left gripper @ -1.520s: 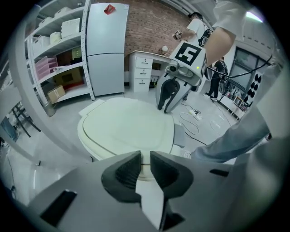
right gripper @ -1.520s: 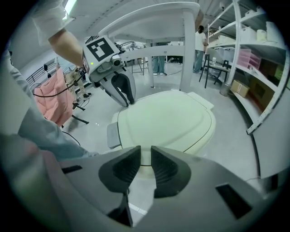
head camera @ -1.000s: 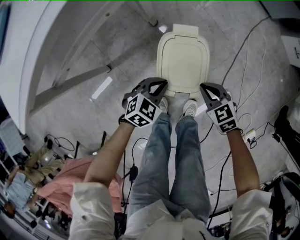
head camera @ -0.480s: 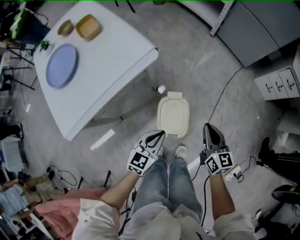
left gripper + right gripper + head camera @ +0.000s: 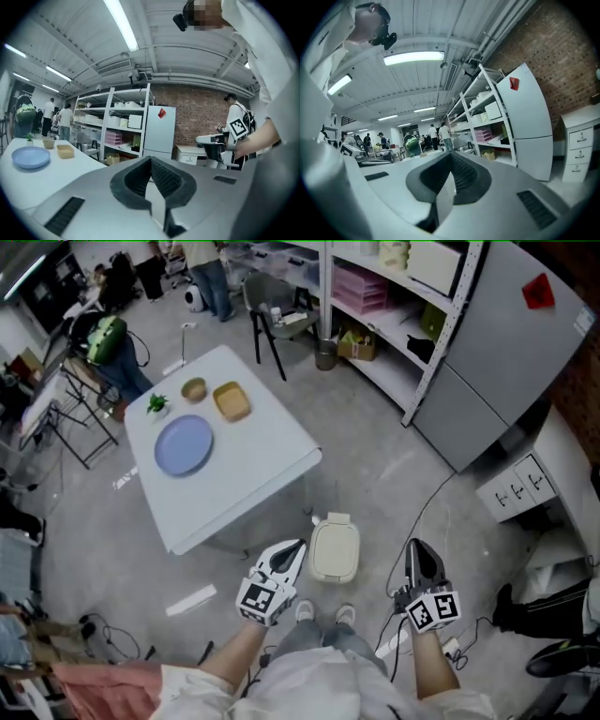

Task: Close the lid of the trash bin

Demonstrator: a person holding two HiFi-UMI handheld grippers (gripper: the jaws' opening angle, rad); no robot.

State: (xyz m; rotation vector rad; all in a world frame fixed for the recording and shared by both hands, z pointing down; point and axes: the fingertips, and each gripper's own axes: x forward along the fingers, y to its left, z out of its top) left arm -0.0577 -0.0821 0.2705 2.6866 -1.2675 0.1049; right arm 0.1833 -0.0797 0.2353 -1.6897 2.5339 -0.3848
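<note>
Basically done: the trash bin stands on the floor just beyond our feet, near the table corner, with its lid lying flat. The left gripper and right gripper are both fully pinched together, empty, one on each side of the bin and well above it. We'd just keep both clear and not nudge the lid. A second ago we were crouched with both grippers at the lid's near edge. Now we're upright, and the table and shelves are in view.
</note>
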